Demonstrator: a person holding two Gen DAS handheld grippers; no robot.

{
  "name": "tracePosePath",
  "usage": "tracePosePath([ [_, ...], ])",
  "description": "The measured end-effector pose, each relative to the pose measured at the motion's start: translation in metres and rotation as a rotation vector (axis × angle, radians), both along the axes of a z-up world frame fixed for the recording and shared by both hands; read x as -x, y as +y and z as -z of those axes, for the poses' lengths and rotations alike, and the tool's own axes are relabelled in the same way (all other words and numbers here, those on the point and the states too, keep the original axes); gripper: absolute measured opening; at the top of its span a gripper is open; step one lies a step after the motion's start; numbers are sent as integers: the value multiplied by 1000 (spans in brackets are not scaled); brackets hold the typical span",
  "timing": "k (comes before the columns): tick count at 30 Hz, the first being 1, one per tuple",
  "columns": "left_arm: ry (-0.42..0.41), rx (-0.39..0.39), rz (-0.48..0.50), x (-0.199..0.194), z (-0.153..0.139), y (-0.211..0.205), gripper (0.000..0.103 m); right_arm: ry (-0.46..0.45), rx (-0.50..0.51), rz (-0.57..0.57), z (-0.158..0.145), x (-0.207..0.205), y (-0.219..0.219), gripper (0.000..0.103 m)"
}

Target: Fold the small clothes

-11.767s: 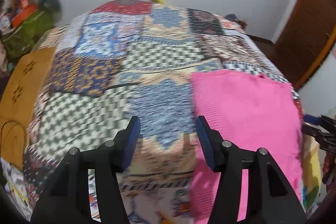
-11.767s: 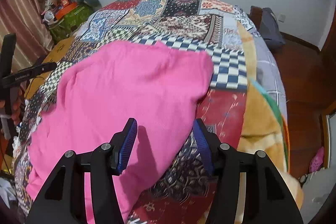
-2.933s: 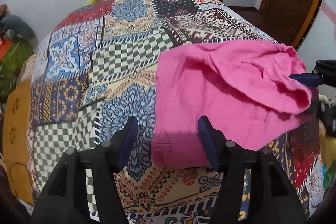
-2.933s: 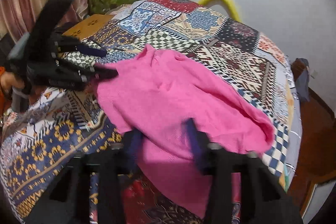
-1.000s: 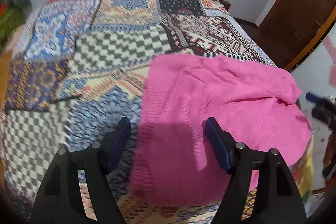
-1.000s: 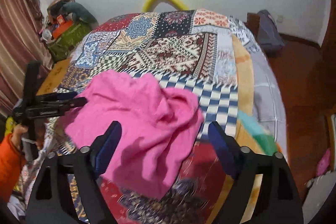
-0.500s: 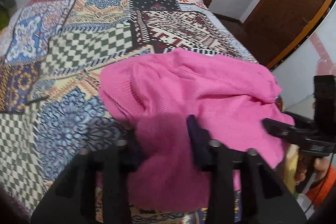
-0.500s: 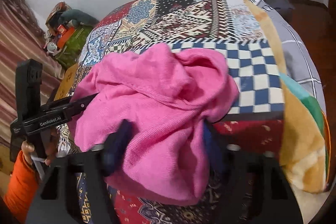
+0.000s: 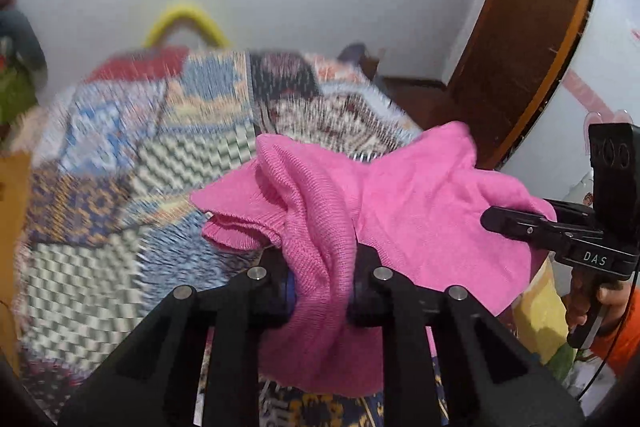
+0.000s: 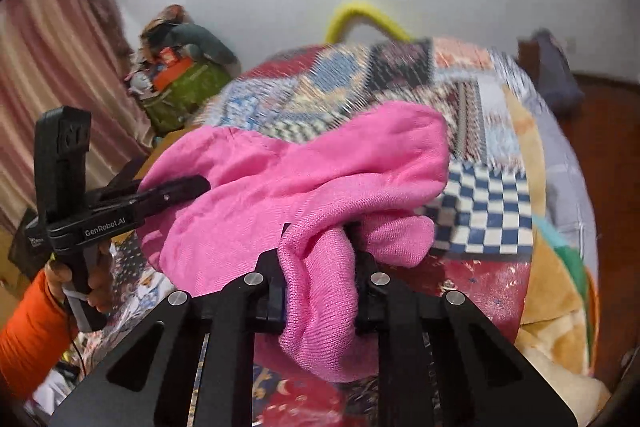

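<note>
A pink knit garment (image 9: pixel 420 211) hangs bunched between both grippers above the patchwork bedspread (image 9: pixel 120 195). My left gripper (image 9: pixel 322 279) is shut on a fold of its near edge. My right gripper (image 10: pixel 320 275) is shut on another bunched fold of the garment (image 10: pixel 304 179). The right gripper also shows at the right of the left wrist view (image 9: pixel 560 231), and the left gripper at the left of the right wrist view (image 10: pixel 132 203). The fingertips are hidden by the cloth.
The patchwork bedspread (image 10: pixel 492 203) covers the bed. A yellow curved bar (image 9: pixel 184 23) stands at the head by the white wall. A pile of bags (image 10: pixel 180 75) lies at the left beside a curtain. A wooden door (image 9: pixel 528 39) is at the right.
Both grippers have closed on the pink garment and lifted it off the bedspread. The cloth is more bunched now, and both views tilt upward.
</note>
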State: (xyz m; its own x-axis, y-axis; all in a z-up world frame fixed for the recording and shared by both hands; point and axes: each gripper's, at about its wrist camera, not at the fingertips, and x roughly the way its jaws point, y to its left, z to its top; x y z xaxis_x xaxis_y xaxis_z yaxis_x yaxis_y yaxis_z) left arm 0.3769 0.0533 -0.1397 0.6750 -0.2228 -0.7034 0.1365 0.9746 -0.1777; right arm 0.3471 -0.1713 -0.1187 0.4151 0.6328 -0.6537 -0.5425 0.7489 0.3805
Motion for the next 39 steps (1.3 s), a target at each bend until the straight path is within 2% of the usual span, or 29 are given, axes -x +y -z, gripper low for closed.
tracePosePath([
  [2, -52, -24, -8, 22, -21, 2, 18, -33, -4, -15, -13, 12, 4, 17],
  [7, -120, -59, -34, 71, -55, 13, 18, -81, -36, -55, -42, 42, 15, 17],
  [13, -111, -76, -71, 117, -60, 32, 18, -93, -36, -110, -53, 79, 39, 17],
  [16, -78, -83, -92, 130, -45, 43, 18, -79, -20, -133, -44, 89, 50, 17],
  [20, -16, -95, -107, 134, -13, 53, 18, -26, 8, -144, -15, 93, 67, 17],
  [27, 115, -39, -130, 131, 53, 70, 19, 97, 66, -148, 35, 88, 77, 17],
  [30, 150, -50, -136, 135, 72, 73, 21, 147, 94, -165, 46, 91, 77, 23],
  [33, 180, -70, -150, 141, 84, 76, 29, 165, 147, -169, 54, 93, 74, 25],
  [35, 184, -89, -171, 146, 87, 82, 40, 153, 184, -162, 54, 95, 70, 29],
  [39, 181, -119, -189, 156, 79, 94, 48, 97, 223, -143, 39, 97, 59, 30],
])
